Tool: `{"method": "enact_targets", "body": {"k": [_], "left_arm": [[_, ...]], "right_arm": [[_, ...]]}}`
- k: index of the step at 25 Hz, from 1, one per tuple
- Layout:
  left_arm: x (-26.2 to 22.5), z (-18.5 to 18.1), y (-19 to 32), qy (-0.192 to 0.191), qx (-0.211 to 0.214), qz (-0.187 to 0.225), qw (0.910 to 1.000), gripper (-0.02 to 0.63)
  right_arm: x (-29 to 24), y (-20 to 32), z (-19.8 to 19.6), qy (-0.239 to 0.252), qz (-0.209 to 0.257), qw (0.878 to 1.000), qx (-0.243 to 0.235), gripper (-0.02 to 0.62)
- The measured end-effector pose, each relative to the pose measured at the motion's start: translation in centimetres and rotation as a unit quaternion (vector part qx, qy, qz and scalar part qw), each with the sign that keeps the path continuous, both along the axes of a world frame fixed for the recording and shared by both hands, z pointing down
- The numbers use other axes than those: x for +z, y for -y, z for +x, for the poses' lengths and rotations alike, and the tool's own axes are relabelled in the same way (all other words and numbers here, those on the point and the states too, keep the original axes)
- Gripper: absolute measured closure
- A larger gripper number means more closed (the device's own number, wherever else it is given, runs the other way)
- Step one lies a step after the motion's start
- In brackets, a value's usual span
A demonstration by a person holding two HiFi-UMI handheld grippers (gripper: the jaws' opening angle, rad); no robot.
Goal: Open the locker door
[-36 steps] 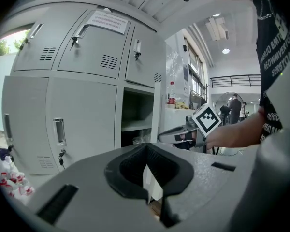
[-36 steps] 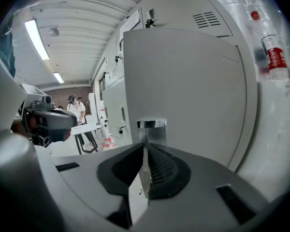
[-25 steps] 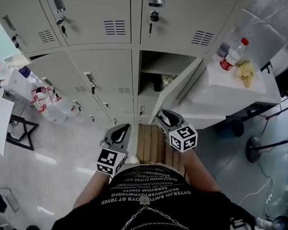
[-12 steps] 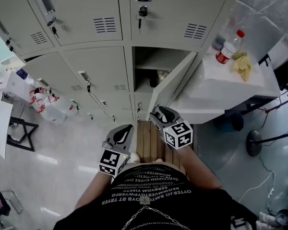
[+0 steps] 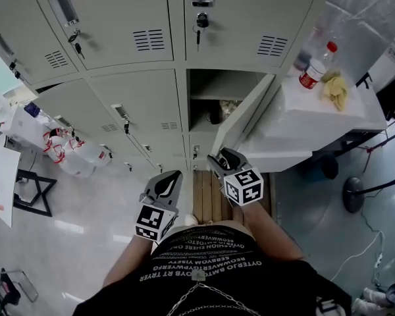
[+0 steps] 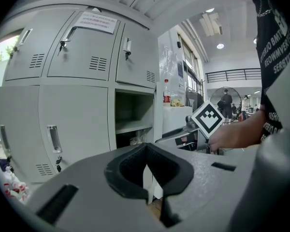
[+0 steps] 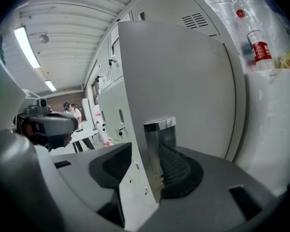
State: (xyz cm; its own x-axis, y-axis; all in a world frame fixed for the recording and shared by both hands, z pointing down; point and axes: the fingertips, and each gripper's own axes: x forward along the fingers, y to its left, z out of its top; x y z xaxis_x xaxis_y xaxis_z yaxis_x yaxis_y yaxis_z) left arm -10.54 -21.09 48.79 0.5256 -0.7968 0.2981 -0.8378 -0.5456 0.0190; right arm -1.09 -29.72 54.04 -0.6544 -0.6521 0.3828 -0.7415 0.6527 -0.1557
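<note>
The locker door (image 5: 245, 114) stood swung out at centre frame in the head view, much as it had a second earlier, baring the open compartment (image 5: 214, 91); what had changed was the right gripper (image 5: 218, 157), whose jaws had spread from a tighter hold; they stood wide and were closing slightly, straddling the door's edge by its chrome handle (image 7: 159, 129), the left pad clear of the panel; the opening looked done, the release unfinished; the left gripper (image 5: 173, 176), lower centre, had its jaws together on nothing.
</note>
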Motion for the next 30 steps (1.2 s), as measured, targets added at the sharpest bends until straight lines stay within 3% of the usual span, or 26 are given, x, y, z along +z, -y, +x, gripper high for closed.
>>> {"method": "enact_targets", "body": {"k": [3, 13, 30], "left_arm": [[0.0, 0.1, 0.4, 0.000, 0.006, 0.002, 1.0000, 0.614], [0.4, 2.8, 1.2, 0.004, 0.032, -0.017, 0.9993, 0.614], [-0.9, 11.1, 2.9, -0.016, 0.046, 0.000, 0.9988, 0.614]], "right_arm": [[0.0, 0.2, 0.2, -0.011, 0.008, 1.000, 0.008, 0.463], [0.1, -0.7, 1.3, -0.015, 0.006, 1.000, -0.027, 0.465], [0.1, -3.4, 6.5, -0.024, -0.009, 0.994, -0.109, 0.459]]}}
